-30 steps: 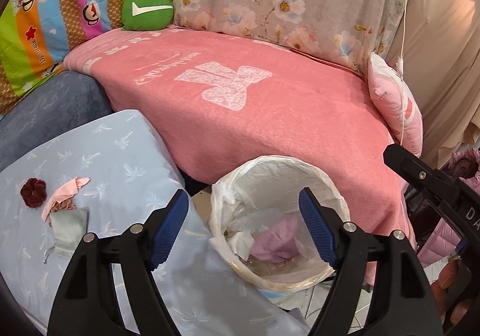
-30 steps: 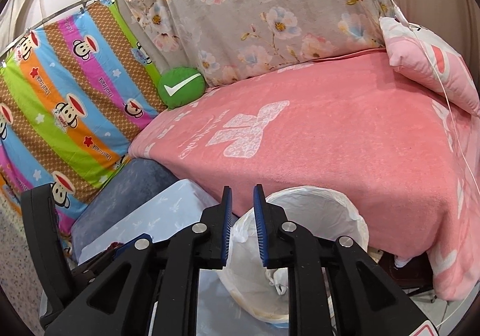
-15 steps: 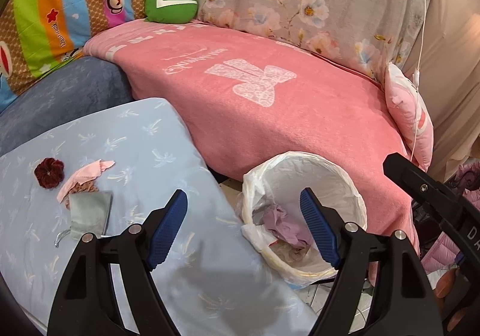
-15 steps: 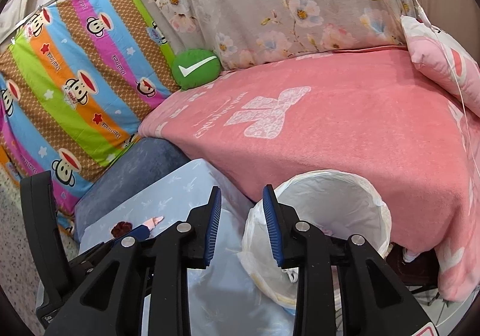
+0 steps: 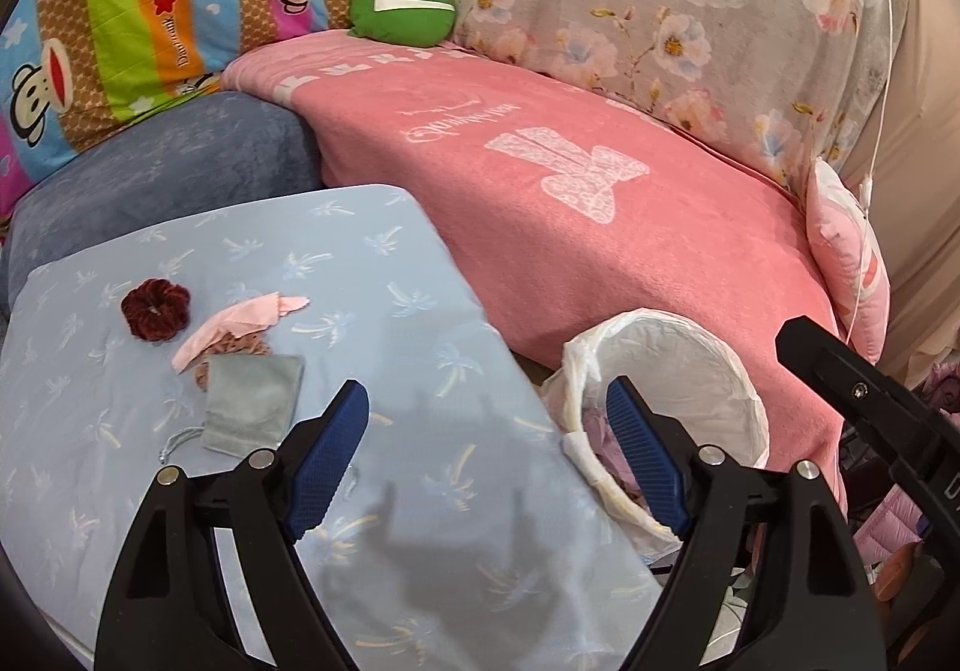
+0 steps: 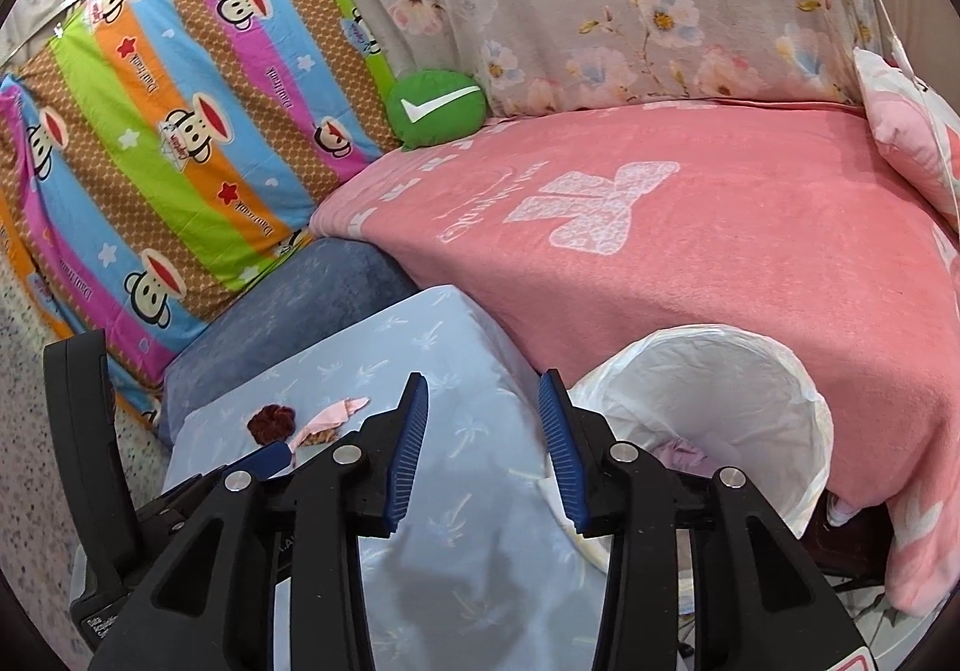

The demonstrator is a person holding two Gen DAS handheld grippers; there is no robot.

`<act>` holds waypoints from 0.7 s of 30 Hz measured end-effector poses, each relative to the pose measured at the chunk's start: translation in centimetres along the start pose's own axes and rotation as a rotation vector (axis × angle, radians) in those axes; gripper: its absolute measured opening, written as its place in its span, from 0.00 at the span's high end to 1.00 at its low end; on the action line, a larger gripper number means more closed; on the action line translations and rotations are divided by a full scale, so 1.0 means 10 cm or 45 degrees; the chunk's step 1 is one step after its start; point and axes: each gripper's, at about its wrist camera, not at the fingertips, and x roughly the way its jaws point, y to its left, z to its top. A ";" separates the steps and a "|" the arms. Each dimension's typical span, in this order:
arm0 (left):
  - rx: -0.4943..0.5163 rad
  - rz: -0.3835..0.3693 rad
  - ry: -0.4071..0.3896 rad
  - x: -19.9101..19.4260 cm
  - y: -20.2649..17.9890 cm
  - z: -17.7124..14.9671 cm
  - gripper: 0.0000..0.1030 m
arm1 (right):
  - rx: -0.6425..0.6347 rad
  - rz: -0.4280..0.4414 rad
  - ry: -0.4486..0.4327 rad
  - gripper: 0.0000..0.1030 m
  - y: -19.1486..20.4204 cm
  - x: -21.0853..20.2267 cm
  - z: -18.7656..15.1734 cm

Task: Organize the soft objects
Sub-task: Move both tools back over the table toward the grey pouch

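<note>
The left claw [image 5: 486, 458] was opening wide with nothing in it. The right claw [image 6: 483, 452] was opening too, also bare. At the left of the frame, a red scrunchie [image 5: 155, 308], pink cloth [image 5: 240, 320] and grey pouch [image 5: 251, 410] lay on the blue table [image 5: 420, 311]. A white bin [image 5: 678, 371] stood at lower right.

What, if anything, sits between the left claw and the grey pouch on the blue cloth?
Nothing visible. The left claw, jaws opening and empty, hangs over bare blue cloth; the grey pouch lies just left of its left finger. A pink cloth scrap and a brown scrunchie overlap the pouch's far edge, not the near side.
</note>
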 end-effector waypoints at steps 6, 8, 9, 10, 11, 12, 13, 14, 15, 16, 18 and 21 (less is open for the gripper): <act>-0.053 0.031 -0.008 -0.08 0.24 -0.03 0.21 | -0.049 0.027 0.036 0.59 0.23 0.08 -0.07; -0.073 0.043 -0.007 -0.09 0.34 -0.05 0.20 | -0.064 0.036 0.051 0.58 0.31 0.12 -0.11; -0.087 0.048 -0.005 -0.10 0.39 -0.06 0.19 | -0.070 0.041 0.058 0.57 0.34 0.13 -0.13; -0.103 0.052 0.000 -0.11 0.45 -0.07 0.18 | -0.075 0.046 0.068 0.56 0.39 0.16 -0.15; -0.123 0.060 0.001 -0.11 0.52 -0.08 0.18 | -0.080 0.049 0.078 0.54 0.42 0.18 -0.16; -0.138 0.070 0.001 -0.13 0.59 -0.09 0.17 | -0.086 0.053 0.090 0.53 0.47 0.22 -0.19; -0.151 0.078 0.001 -0.14 0.65 -0.10 0.17 | -0.093 0.059 0.105 0.53 0.52 0.26 -0.22; -0.164 0.086 0.001 -0.14 0.70 -0.11 0.17 | -0.099 0.065 0.120 0.52 0.57 0.30 -0.25; -0.182 0.097 0.003 -0.15 0.78 -0.13 0.17 | -0.106 0.070 0.133 0.52 0.61 0.34 -0.27; -0.194 0.106 0.004 -0.16 0.83 -0.14 0.17 | -0.114 0.077 0.148 0.52 0.66 0.38 -0.30; -0.221 0.127 0.008 -0.17 0.96 -0.17 0.17 | -0.130 0.091 0.179 0.52 0.76 0.48 -0.37; -0.253 0.167 0.013 -0.18 1.16 -0.22 0.17 | -0.150 0.112 0.230 0.52 0.92 0.64 -0.47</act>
